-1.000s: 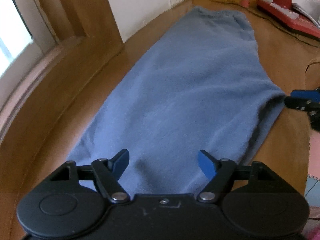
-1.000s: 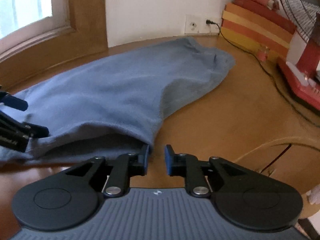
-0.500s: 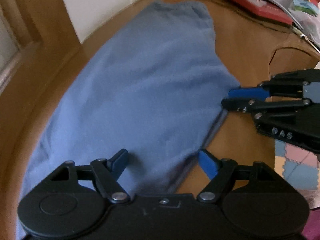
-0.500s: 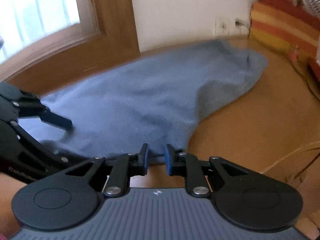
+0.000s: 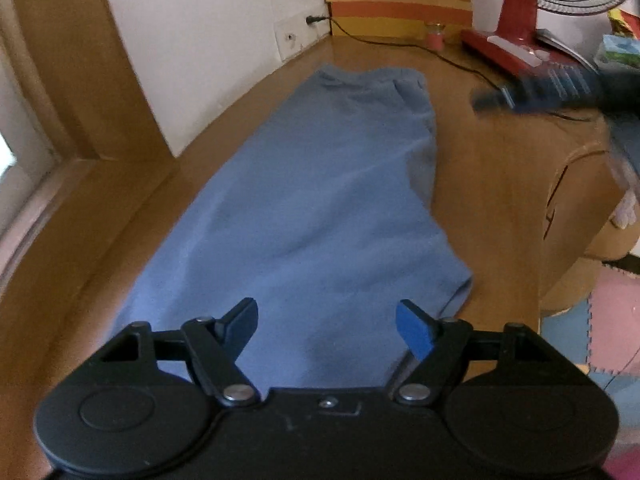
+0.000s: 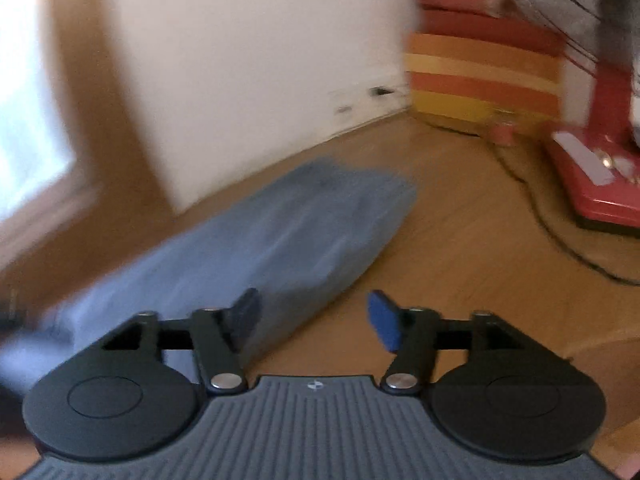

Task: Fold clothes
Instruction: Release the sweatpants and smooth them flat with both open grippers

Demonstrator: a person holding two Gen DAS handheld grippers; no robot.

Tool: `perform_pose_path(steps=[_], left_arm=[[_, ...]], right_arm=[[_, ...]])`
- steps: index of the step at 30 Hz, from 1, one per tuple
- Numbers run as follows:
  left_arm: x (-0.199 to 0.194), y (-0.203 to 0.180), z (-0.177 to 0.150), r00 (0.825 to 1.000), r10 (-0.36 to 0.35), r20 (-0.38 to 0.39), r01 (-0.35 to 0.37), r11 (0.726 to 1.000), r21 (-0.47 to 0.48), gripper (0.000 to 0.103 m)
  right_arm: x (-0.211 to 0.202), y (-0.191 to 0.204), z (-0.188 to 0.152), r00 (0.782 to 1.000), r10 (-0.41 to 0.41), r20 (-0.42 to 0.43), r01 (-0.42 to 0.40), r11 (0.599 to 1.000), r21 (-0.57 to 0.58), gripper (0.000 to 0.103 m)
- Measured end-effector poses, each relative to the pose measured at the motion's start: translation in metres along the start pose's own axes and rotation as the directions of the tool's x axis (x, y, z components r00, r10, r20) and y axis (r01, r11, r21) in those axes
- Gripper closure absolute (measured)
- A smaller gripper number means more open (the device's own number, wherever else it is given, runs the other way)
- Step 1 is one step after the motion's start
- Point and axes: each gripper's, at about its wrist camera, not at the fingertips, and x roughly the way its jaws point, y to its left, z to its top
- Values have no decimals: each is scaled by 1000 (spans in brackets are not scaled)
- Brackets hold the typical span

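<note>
— Both grippers first: our left gripper hangs with jaws spread wide over the near end of the blue garment, pinching nothing; our right gripper is opening, jaws empty, above the garment's right edge.

— Where does the cloth lie?

— Along the left side of the wooden desk, stretched lengthwise toward the far corner by the wall; it looks soft, light and limp, likely fleecy, so we judge it will sag and drag; we would pinch its near corners or hem. Both grippers tilt downward; the right view is blurred.
</note>
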Motion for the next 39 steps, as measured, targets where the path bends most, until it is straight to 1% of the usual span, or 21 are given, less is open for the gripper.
perform_pose_path(steps=[3,7,10,11,13,14,17,19,21,23,25,27,28,29,30,31,33,34,35,37,39], left_arm=[[11,-15,8,999,22,-24,-23,999,-29,29],[24,-30,17,994,58,-90,-68,991,-111,29],[34,-37,17,983,98,-153,-124,977,-174,28],[36,-37,18,980,104,-171,-139,969,-204,25],[38,-34,19,973,108,-204,-163,948,-272,23],[39,-32,19,970,101,-221,-168,936,-309,22],[40,-31,17,962,100,-254,-192,909,-370,17],[41,-37,18,958,116,-262,-212,903,-374,17],[42,-41,21,955,134,-265,-230,898,-374,16],[41,-42,20,952,141,-271,-242,890,-387,17],[40,-41,22,950,141,-279,-250,878,-409,20],[34,-41,28,949,165,-268,-269,867,-419,22],[29,-40,31,949,184,-257,-282,862,-422,22],[25,-38,32,946,213,-246,-302,854,-423,22],[22,-35,33,940,246,-236,-327,845,-423,22],[18,-32,34,933,279,-226,-352,834,-424,21],[18,-18,31,915,324,-241,-401,803,-441,21],[21,-10,27,907,331,-260,-417,787,-454,21],[25,-3,23,901,330,-282,-429,773,-468,21],[32,6,13,889,323,-325,-450,746,-491,22],[33,8,5,887,319,-334,-454,734,-505,19]], right_arm=[[43,-52,41,999,27,-19,-23,981,192,32],[116,-86,73,994,42,-99,-23,981,192,32],[159,-95,80,980,79,-182,-53,989,141,36],[168,-99,81,977,118,-175,-96,986,134,38],[177,-99,87,970,160,-184,-144,985,98,67],[182,-97,90,965,173,-197,-160,984,80,70],[189,-98,99,967,168,-190,-174,985,-13,75],[194,-99,104,968,166,-188,-182,981,-72,75],[204,-107,104,962,178,-208,-198,977,-78,73],[204,-110,107,957,185,-221,-214,970,-114,68],[193,-109,113,962,185,-202,-216,965,-147,62],[167,-100,117,980,167,-107,-186,958,-216,55],[154,-95,118,986,158,-58,-168,954,-250,49],[143,-88,116,989,146,6,-138,947,-290,46],[132,-79,113,987,151,62,-123,937,-327,43],[128,-72,110,981,181,74,-143,923,-358,40],[133,-54,100,963,270,16,-238,875,-422,40],[140,-47,95,956,292,-24,-272,855,-441,40],[149,-39,88,954,293,-67,-290,841,-457,41],[161,-37,80,959,266,-102,-282,835,-473,41],[174,-36,72,962,238,-137,-274,828,-489,41]])
